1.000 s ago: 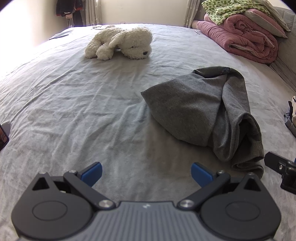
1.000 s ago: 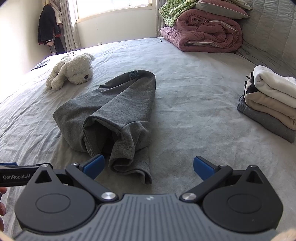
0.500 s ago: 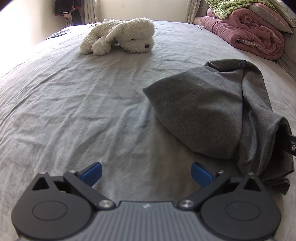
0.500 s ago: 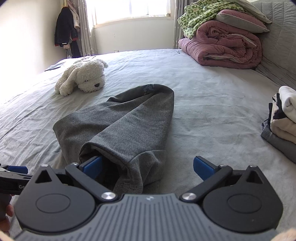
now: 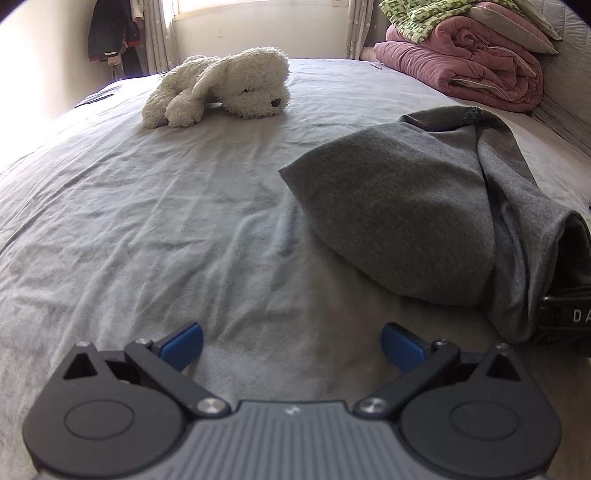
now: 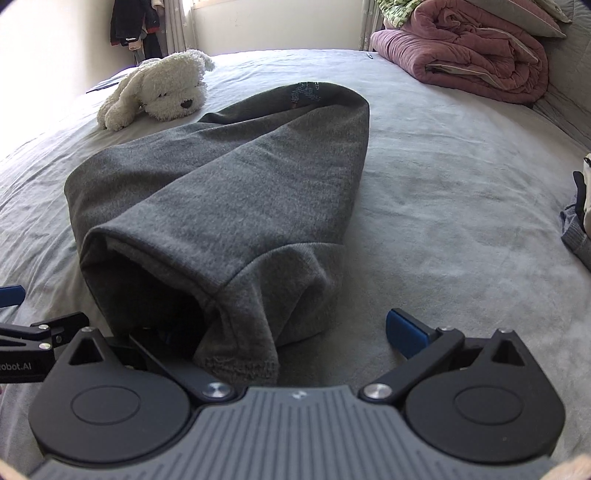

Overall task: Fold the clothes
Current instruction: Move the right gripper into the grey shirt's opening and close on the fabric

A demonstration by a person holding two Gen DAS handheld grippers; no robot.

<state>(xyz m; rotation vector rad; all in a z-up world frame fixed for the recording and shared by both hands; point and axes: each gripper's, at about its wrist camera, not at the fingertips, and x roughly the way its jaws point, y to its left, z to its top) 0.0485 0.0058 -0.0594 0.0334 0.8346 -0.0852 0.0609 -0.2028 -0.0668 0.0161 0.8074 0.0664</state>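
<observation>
A grey sweatshirt (image 6: 229, 192) of thick, fleecy knit lay bunched on the bed (image 5: 147, 221), its ribbed hem gaping toward the right wrist camera like the mouth of a sack (the hollow inside was too dark to see into). The bed's grey sheet was soft and finely creased.

The right gripper (image 6: 295, 336) stood at that hem with its fingers spread wide. The right blue finger (image 6: 406, 334) rested bare over the sheet, while the left one was lost in the hem opening, so part of the hem hung between the two without being pinched. The left gripper (image 5: 291, 345) hung over bare sheet just left of the sweatshirt, its fingers (image 5: 181, 343) also spread apart and holding nothing.

Beyond the sweatshirt a shaggy white toy dog (image 5: 221, 86) lay flat on its belly. At the head of the bed a puffy pink quilt (image 5: 465, 70) was folded in a thick roll, with a green patterned blanket (image 5: 424, 16) on top. At the far right edge of the right wrist view part of a pile of clothes (image 6: 580, 221) showed, cut off by the frame. Dark clothes (image 5: 110, 37) hung in the far corner by the curtain.
</observation>
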